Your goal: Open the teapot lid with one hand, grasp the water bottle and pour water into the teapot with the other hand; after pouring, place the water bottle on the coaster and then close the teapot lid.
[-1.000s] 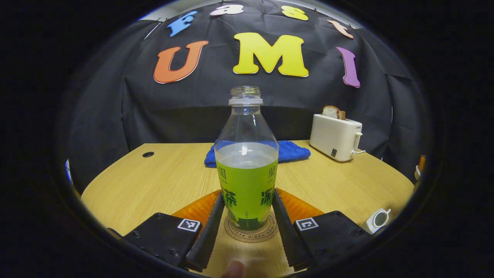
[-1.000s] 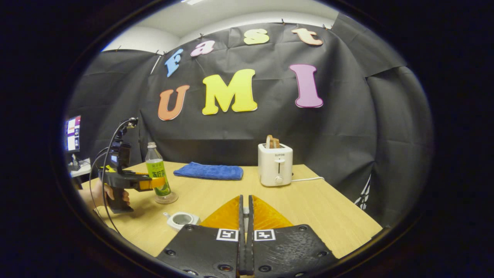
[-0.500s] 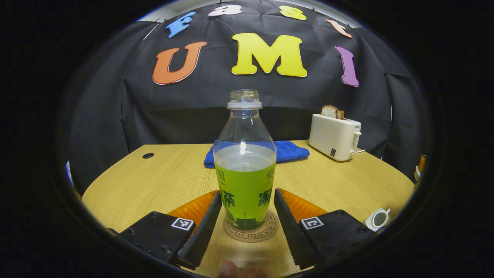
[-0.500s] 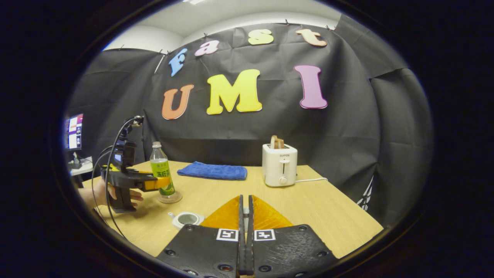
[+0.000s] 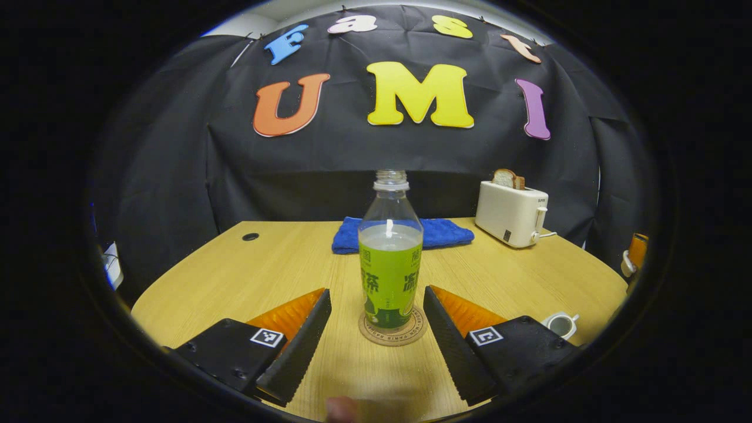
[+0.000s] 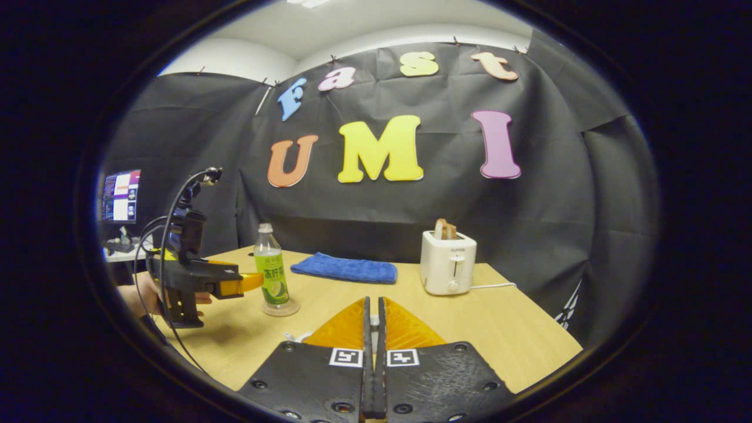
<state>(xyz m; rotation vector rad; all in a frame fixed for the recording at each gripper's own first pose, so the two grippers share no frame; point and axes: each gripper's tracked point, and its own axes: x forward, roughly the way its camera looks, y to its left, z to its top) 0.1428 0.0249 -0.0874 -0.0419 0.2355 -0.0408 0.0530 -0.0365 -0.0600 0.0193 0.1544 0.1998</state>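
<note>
Left gripper (image 5: 376,332) has backed off the clear plastic bottle (image 5: 390,264).

Blue towel (image 5: 405,234) beside white toaster (image 5: 511,212); bread (image 5: 507,178) in slot

Even overhead light, soft shadows, sharp focus, strong fisheye edge distortion.

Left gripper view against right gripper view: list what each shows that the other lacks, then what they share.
Left gripper view: a hole in the table. Right gripper view: a monitor and a hand holding the left gripper, open and off the bottle. Shared: bottle upright on the coaster, towel, toaster with bread.
</note>
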